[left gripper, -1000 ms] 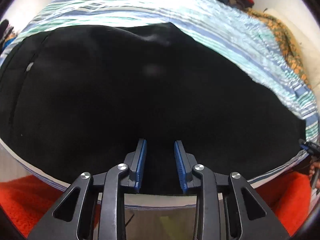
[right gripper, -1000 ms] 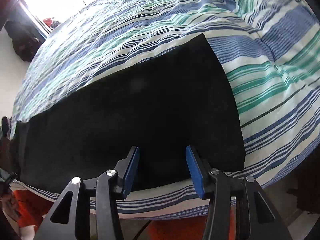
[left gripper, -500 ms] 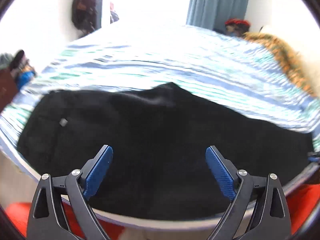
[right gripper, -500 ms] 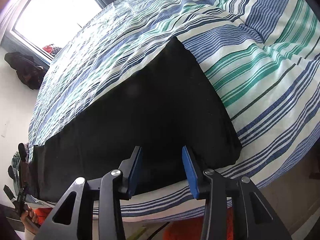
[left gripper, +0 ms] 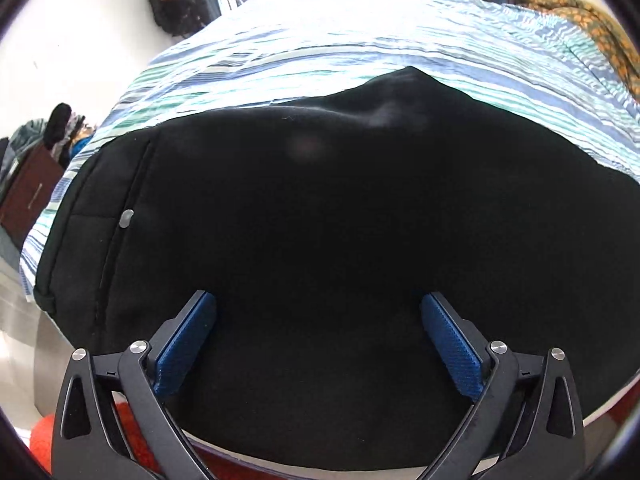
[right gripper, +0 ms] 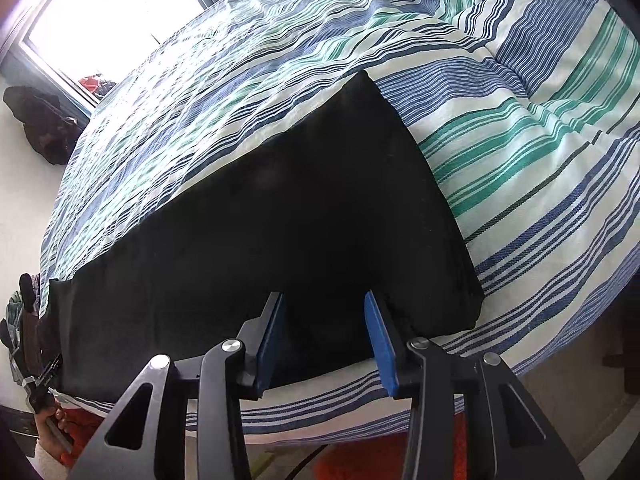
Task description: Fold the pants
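A bed [right gripper: 520, 184] with a soft, wrinkled sheet in blue, green and white stripes fills the room under a bright window [right gripper: 100, 24]. The black pants [left gripper: 320, 220] lie flat on it as a long matte band, directly ahead of both claws. The left claw [left gripper: 318, 308] is spread wide, released, above the waist part, where a small grey button [left gripper: 127, 217] sits left of it. The right claw [right gripper: 324, 308] is partly open near the straight hem end [right gripper: 432, 200] and grasps nothing. An orange fuzzy rug [right gripper: 360, 460] lies below.
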### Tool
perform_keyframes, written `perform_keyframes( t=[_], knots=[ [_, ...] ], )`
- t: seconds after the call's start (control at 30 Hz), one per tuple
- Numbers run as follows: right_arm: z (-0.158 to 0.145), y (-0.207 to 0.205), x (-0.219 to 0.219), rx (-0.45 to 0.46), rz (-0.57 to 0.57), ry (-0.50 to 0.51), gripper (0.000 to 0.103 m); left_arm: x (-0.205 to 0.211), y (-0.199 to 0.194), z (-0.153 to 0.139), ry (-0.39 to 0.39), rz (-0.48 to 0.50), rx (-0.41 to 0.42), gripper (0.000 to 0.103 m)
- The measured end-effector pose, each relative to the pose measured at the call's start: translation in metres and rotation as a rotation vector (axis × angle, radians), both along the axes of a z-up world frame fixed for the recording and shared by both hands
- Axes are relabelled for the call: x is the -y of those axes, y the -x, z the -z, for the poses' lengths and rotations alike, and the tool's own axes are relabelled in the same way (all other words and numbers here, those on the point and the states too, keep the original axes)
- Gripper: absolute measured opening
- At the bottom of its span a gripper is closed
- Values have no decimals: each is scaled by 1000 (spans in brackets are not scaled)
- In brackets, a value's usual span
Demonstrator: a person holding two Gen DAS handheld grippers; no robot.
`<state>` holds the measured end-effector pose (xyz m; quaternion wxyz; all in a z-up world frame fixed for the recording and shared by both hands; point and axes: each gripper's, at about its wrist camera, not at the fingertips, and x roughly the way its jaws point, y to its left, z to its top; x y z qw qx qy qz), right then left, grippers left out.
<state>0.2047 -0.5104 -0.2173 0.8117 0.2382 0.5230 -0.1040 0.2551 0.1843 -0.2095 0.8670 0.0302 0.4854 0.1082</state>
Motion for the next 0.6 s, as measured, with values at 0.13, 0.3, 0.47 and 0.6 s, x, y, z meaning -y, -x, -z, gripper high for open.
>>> perform_keyframes(
  t=[0.13,0.3,0.47,0.6],
  knots=[
    [1,-3,-2,-3,-5,9,42,-3,2,2,-7,1,-7,102],
    [2,-6,-2,1,-8,1,42,5,-2,5,-19,-3,-13,102],
    [1,-4,-1,5,-5,-2,42,4,-5,8,-27,1,-16,102],
    [-1,-1,-2,16,0,3,42,2,-1,3,-19,-5,14,102]
  ],
)
